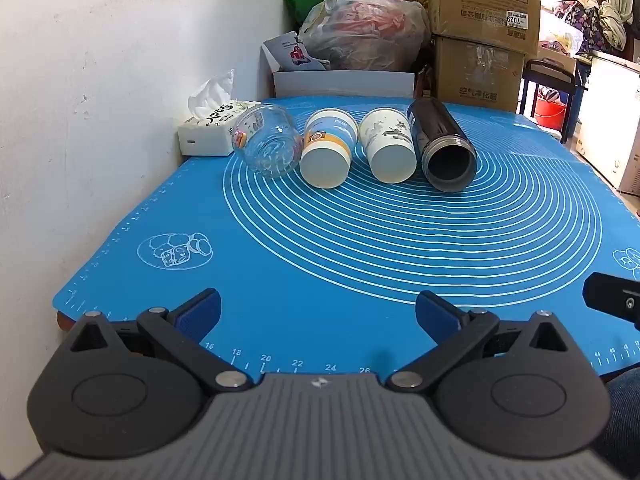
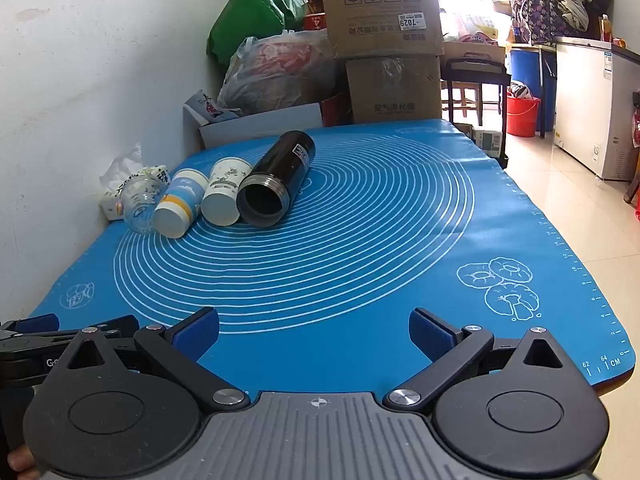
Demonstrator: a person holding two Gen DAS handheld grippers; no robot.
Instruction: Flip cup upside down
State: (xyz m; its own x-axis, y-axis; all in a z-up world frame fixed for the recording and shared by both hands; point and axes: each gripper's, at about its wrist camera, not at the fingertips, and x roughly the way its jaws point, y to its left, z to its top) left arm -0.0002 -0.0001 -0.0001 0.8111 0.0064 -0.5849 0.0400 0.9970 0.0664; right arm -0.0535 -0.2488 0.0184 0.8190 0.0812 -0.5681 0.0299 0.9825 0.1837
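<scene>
A blue mat (image 1: 320, 264) covered the table, and on its far left part, near the wall (image 1: 100, 80), four vessels lay on their sides in a row, well apart from both tools. Largest was the black flask (image 1: 442, 144), rightmost, its dark open mouth turned toward the cameras; it was probably steel, so the heaviest, stiff and rather slick, and it looked best taken across the mid-body, where a grip would balance as it swung mouth-down. Next to it, seemingly touching, lay a white paper cup (image 1: 388, 148) and then a blue-and-orange paper cup (image 1: 328, 150), both showing their closed bases; these were likely very light and easily crushed, so a gentle squeeze across the waist, away from the soft rim, seemed wise. Leftmost lay a clear glass jar (image 1: 268, 142), just beside a tissue box (image 1: 208, 136); it was hard, slippery and breakable, and it could roll. The task did not say which vessel was meant. Being round, any of them might roll if nudged from the side. The left gripper (image 1: 318, 312) hung low over the near edge of the mat with its blue pads spread wide and nothing between them. The right gripper (image 2: 314, 330) sat alongside it, likewise spread and empty. Boxes (image 1: 480, 32) and bags (image 1: 360, 28) were piled behind the table.
</scene>
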